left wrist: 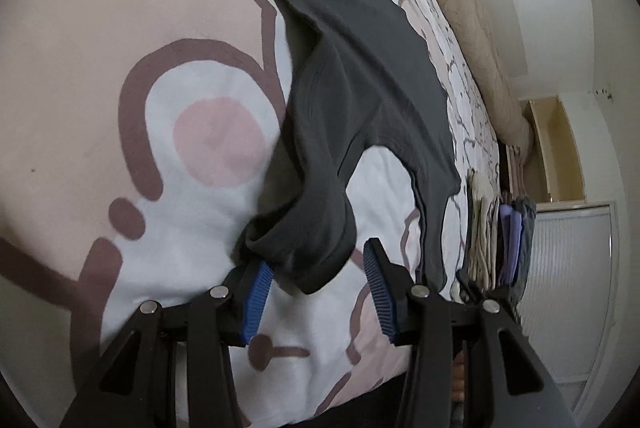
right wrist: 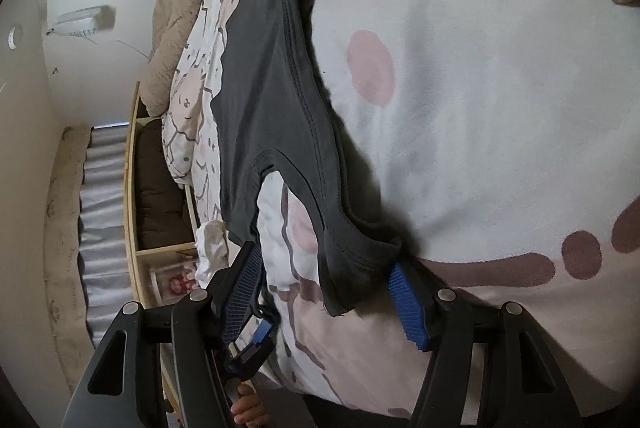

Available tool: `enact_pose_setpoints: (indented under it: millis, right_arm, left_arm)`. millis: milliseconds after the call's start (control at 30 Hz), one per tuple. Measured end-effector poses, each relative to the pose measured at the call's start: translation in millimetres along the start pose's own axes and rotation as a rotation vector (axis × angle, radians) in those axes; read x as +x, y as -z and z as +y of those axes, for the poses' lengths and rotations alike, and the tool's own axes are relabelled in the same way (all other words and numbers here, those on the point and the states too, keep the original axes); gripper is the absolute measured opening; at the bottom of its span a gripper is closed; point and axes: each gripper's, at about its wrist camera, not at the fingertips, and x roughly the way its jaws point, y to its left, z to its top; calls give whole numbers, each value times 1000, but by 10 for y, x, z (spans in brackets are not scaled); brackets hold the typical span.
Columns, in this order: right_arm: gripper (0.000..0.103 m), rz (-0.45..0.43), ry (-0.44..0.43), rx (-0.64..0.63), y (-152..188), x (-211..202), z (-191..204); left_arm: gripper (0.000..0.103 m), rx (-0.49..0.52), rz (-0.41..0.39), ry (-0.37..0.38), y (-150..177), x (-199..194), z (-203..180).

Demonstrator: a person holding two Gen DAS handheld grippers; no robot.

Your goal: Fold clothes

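Dark top [left wrist: 360, 100] lies between both tongs [left wrist: 318, 284] [right wrist: 324, 288] (each wide open, gripping nothing).

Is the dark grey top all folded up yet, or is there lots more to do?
Not yet. Done: a stack of folded clothes sits at the bed's edge. In hand: the dark grey sleeveless top lies rumpled on the patterned bedsheet, a strap end between the open fingers of the left gripper and right gripper. Left: gripping, smoothing, folding.

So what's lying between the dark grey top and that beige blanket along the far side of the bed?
Only bare patterned bedsheet lies between the dark grey top and the beige blanket; the left wrist view shows it.
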Motion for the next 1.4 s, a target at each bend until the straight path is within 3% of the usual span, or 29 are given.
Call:
enact_pose_setpoints:
  millis: [267,433,567,600,667,767,933,1033,1233,1400]
  right_arm:
    - [45,-1,-37,42,3,-81,-166]
    - [44,-5,-33,23,11,-84,-158]
    - [28,-12,-28,12,20,-101,-196]
    - [23,-14,-31,12,22,-101,-210]
    - [19,-20,-37,8,29,-105,-223]
    - [12,-32,-41,-24,54,-119,-169]
    - [9,-60,-50,-162,141,-188,136]
    - [8,-72,-81,-273,192,-307,431]
    - [8,-77,-131,-438,324,-605,875]
    - [8,-69,-99,-486,500,-775,940]
  left_arm:
    - [46,-97,16,1,101,-40,71]
    - [46,-177,-66,42,60,-5,151]
    - [45,-142,-155,52,75,-23,68]
    - [42,-132,-178,50,79,-31,56]
    - [17,-118,-207,58,84,-52,66]
    - [14,-108,-219,89,86,-88,142]
    - [13,74,-291,79,171,-262,-102]
    - [13,160,-325,118,197,-396,-277]
    - [13,313,-350,142,341,-631,-537]
    - [13,409,-350,121,562,-810,-603]
